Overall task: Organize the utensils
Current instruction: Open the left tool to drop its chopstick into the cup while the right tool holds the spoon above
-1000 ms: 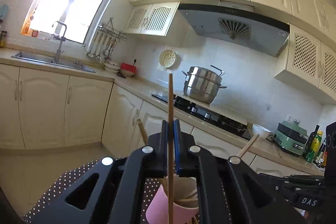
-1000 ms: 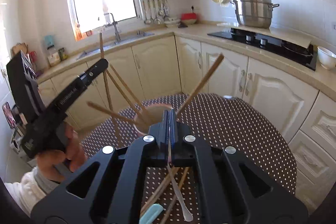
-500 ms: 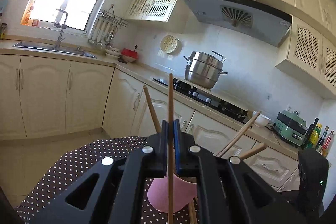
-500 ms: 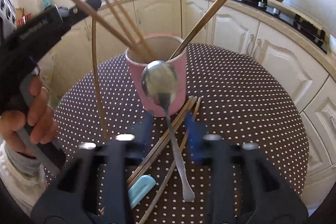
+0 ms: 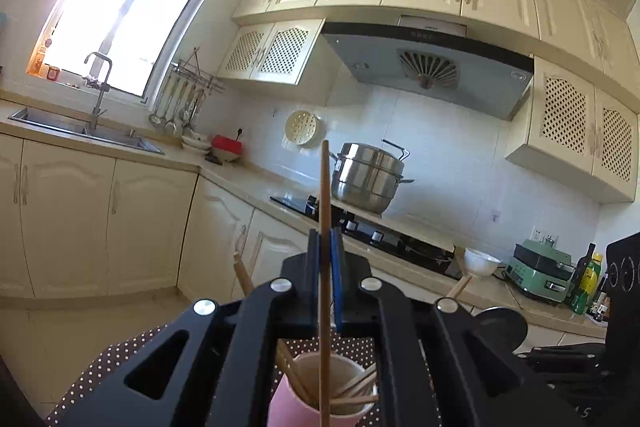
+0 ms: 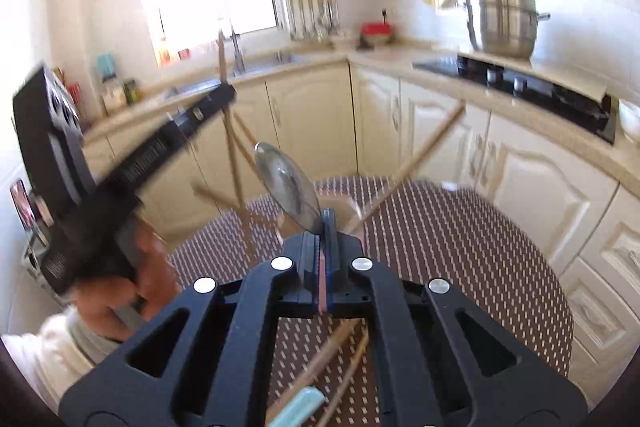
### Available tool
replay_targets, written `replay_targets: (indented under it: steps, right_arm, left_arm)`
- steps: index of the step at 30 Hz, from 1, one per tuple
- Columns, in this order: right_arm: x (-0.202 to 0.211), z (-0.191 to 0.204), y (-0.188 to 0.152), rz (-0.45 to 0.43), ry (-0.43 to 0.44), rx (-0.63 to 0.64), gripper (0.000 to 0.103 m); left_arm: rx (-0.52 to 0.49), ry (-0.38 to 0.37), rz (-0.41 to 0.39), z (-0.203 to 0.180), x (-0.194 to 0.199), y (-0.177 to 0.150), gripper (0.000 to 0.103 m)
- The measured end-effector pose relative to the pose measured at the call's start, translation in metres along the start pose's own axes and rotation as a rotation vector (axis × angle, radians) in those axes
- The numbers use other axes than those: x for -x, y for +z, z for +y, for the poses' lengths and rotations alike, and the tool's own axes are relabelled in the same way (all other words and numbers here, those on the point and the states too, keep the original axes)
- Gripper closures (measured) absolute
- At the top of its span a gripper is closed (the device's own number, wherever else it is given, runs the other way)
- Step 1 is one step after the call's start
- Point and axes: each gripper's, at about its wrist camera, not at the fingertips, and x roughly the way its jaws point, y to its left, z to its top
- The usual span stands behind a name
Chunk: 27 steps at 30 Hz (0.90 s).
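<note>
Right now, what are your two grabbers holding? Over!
Left gripper shut on a chopstick, upright over the pink cup. Right gripper shut on a spoon, bowl up. More chopsticks loose on the table. Over.

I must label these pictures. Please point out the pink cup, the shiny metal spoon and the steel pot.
pink cup (image 5: 290,405), left wrist view, outer wall.
shiny metal spoon (image 6: 287,183), right wrist view, bowl.
steel pot (image 5: 366,173), left wrist view, side wall.
</note>
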Motion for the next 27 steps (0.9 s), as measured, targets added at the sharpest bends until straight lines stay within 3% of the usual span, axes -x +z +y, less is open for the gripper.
replay_targets:
  steps: [8,14,20,24,25,27]
  right_arm:
    - [0.012,0.001,0.047,-0.104,0.059,-0.035,0.101]
    - [-0.006,0.000,0.057,-0.078,0.088,-0.055,0.101]
    - [-0.030,-0.010,0.041,-0.012,0.105,-0.109,0.101]
    - [-0.038,-0.012,0.031,0.013,0.100,-0.126,0.101]
    - [-0.039,-0.013,0.029,0.016,0.097,-0.131,0.101]
    - [-0.041,-0.013,0.024,0.021,0.091,-0.139,0.101]
  left_arm:
    - [-0.021,0.022,-0.117,-0.007,-0.006,0.023,0.098]
    - [-0.016,0.044,-0.163,-0.009,-0.019,0.021,0.098]
    - [-0.030,0.059,-0.102,-0.006,-0.032,0.003,0.098]
    - [-0.029,0.050,-0.003,-0.003,-0.036,-0.007,0.097]
    - [-0.033,0.049,0.021,-0.002,-0.038,-0.008,0.094]
    - [-0.038,0.042,0.089,0.001,-0.039,-0.010,0.074]
